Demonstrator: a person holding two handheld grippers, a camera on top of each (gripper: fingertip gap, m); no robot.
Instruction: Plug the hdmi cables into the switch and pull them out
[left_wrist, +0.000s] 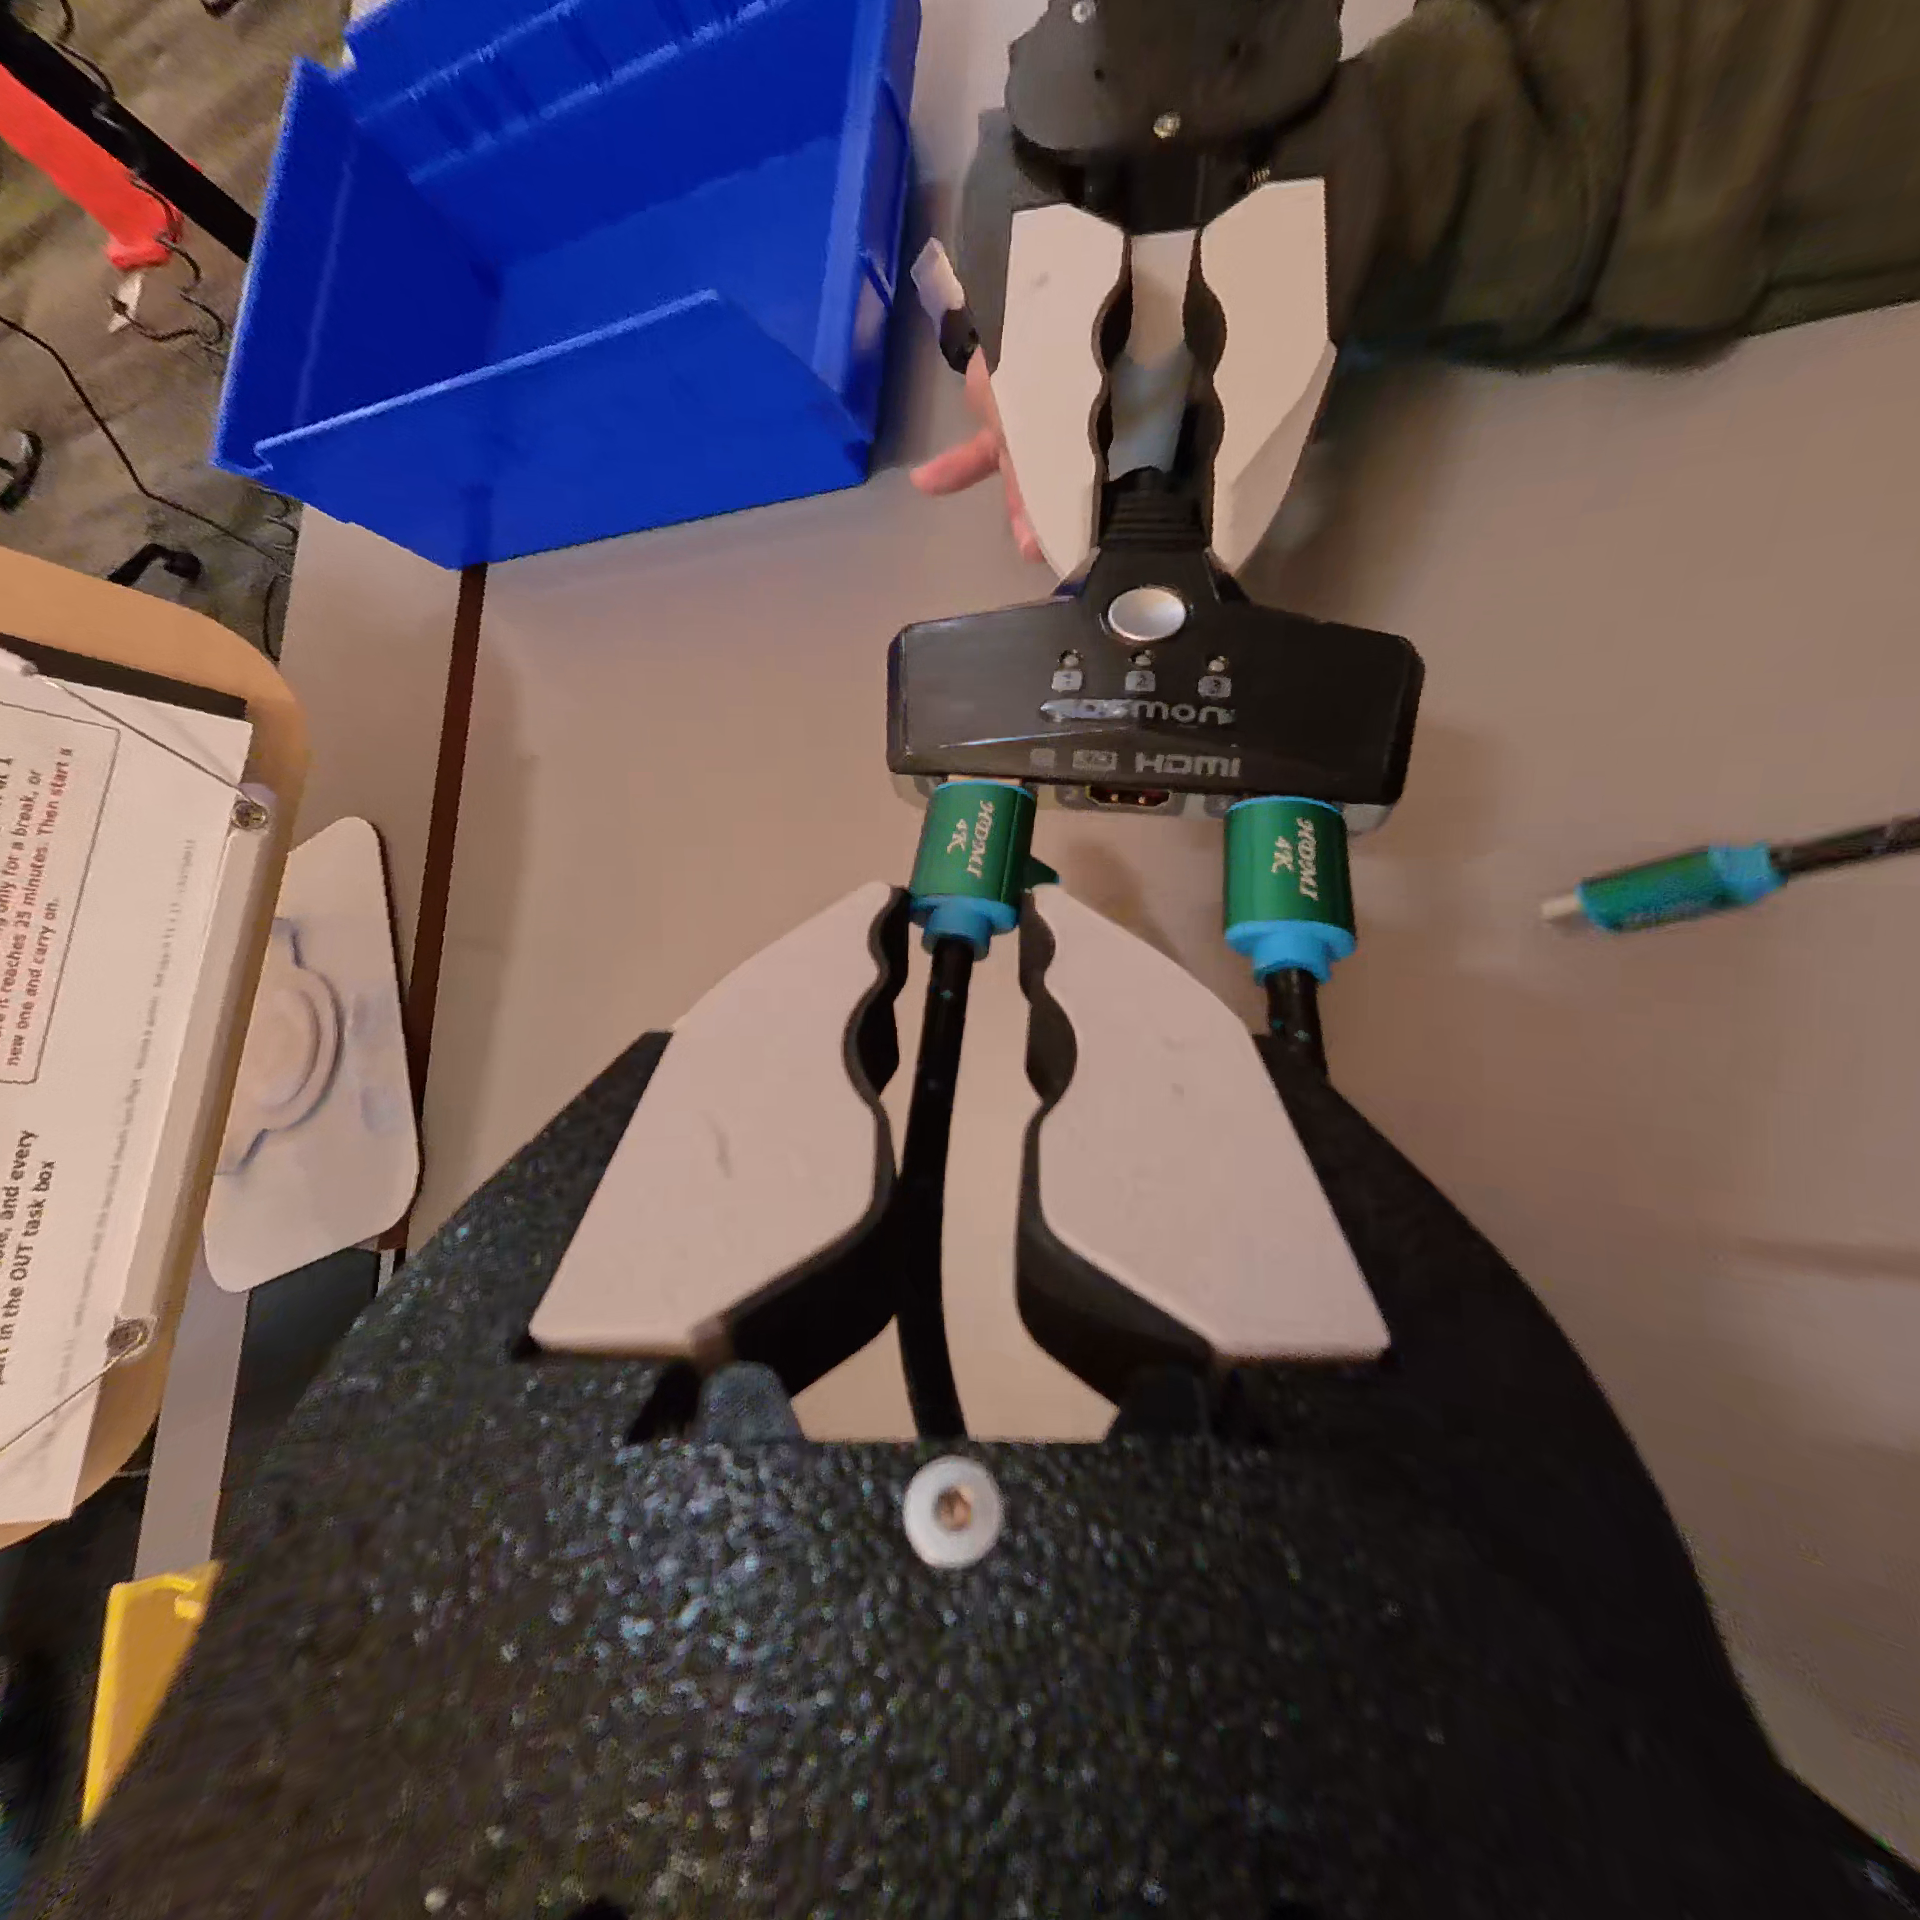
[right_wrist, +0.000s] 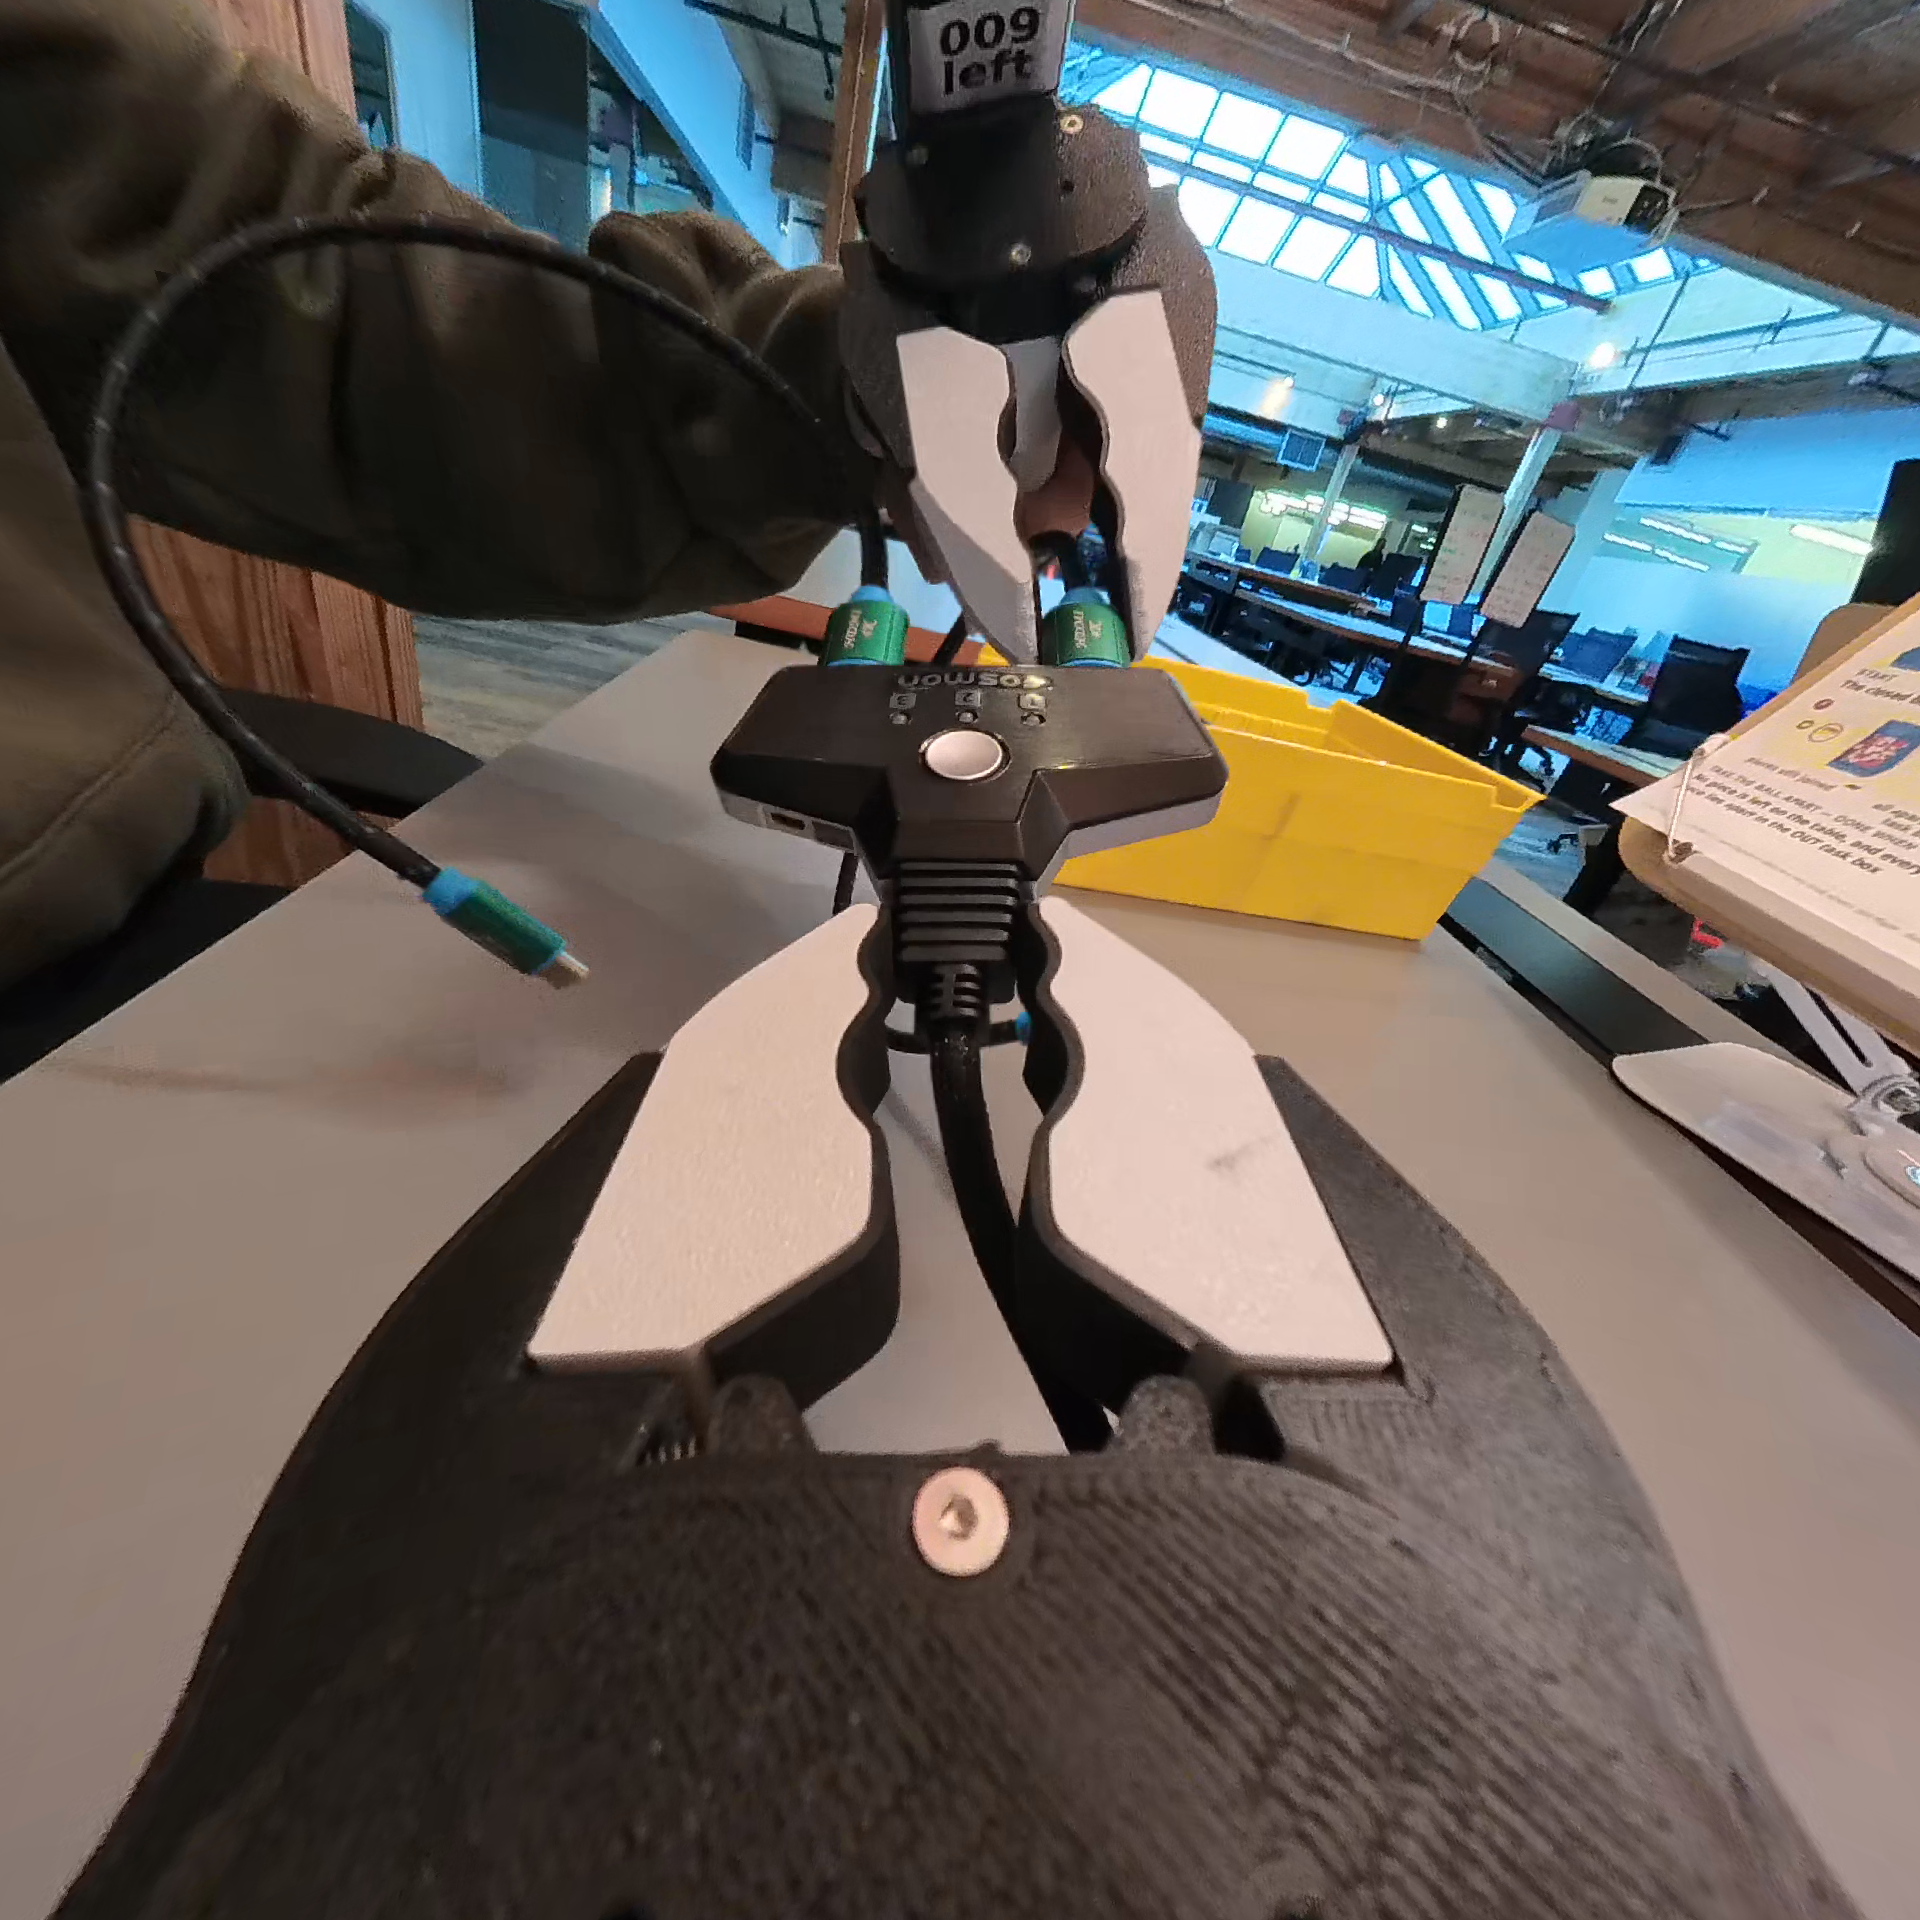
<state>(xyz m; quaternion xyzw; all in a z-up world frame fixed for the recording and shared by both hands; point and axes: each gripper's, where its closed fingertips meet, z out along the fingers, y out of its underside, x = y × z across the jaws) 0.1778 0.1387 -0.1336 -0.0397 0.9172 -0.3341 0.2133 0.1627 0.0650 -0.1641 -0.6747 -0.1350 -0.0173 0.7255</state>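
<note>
A black HDMI switch (left_wrist: 1153, 707) (right_wrist: 966, 748) is held by its ribbed cable tail (right_wrist: 956, 925) in my right gripper (right_wrist: 956, 920), which is shut on it and also shows at the top of the left wrist view (left_wrist: 1155, 520). Two green HDMI plugs sit in the outer ports: one (left_wrist: 971, 847) (right_wrist: 1081, 636) and another (left_wrist: 1288, 873) (right_wrist: 868, 634). The middle port (left_wrist: 1127, 800) is empty. My left gripper (left_wrist: 961, 902) (right_wrist: 1081, 613) is closed on the blue collar of the first plug, with its cable running between the fingers. A third plug (left_wrist: 1662, 888) (right_wrist: 499, 925) lies loose on the table.
A blue bin (left_wrist: 582, 260) stands on the grey table (left_wrist: 675, 675) beyond the switch. A yellow bin (right_wrist: 1299, 831) is on the other side. A paper sheet on a cardboard stand (left_wrist: 104, 935) (right_wrist: 1818, 779) is at the table edge. A person's dark sleeve (right_wrist: 364, 416) is behind the left gripper.
</note>
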